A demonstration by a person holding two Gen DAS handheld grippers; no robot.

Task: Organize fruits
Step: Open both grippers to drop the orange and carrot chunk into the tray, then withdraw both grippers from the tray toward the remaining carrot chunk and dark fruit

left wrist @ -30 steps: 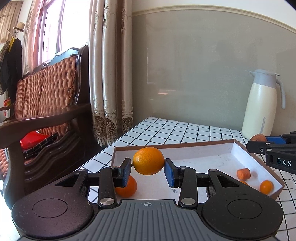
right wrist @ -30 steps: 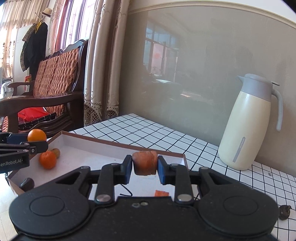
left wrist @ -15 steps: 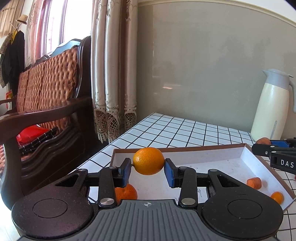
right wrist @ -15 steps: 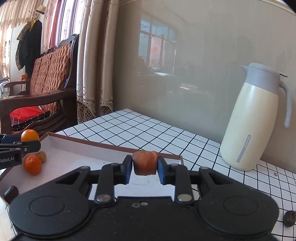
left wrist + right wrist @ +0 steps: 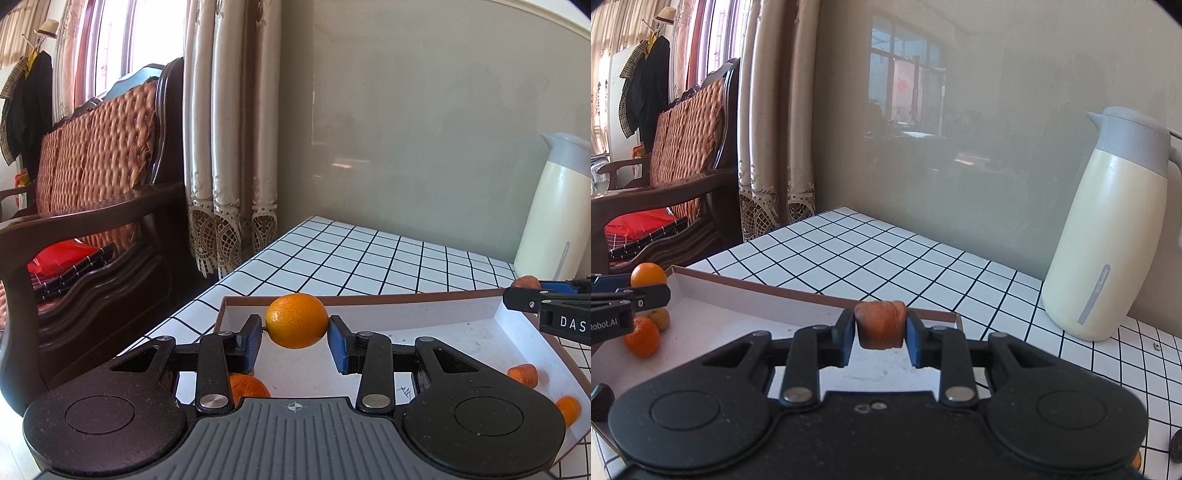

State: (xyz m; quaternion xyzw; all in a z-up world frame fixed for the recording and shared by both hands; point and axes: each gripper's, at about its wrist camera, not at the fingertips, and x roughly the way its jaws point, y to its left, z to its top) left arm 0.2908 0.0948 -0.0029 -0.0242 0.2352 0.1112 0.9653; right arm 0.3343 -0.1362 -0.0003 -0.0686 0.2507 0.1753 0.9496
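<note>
My left gripper [image 5: 296, 334] is shut on an orange [image 5: 296, 320] and holds it above the near left part of a shallow white cardboard tray [image 5: 417, 314]. My right gripper [image 5: 881, 332] is shut on a brownish-orange fruit piece [image 5: 881, 324] above the tray's far right corner [image 5: 955, 317]. In the tray lie another orange [image 5: 248, 384], a similar brownish piece [image 5: 523, 373] and a small orange fruit [image 5: 569, 409]. In the right wrist view the left gripper's orange [image 5: 647, 275] shows above two tangerines [image 5: 642, 336].
A cream thermos jug [image 5: 1108, 236] stands at the back right of the tiled table [image 5: 871, 258]. A wooden sofa [image 5: 92, 206] and curtains [image 5: 232, 147] stand left of the table. A dark small fruit [image 5: 1176, 446] lies on the table at the right.
Both grippers, still holding their fruit, have drawn back and risen slightly; the tray sits lower in both views and the thermos has slid toward the right edge of the left wrist view.
</note>
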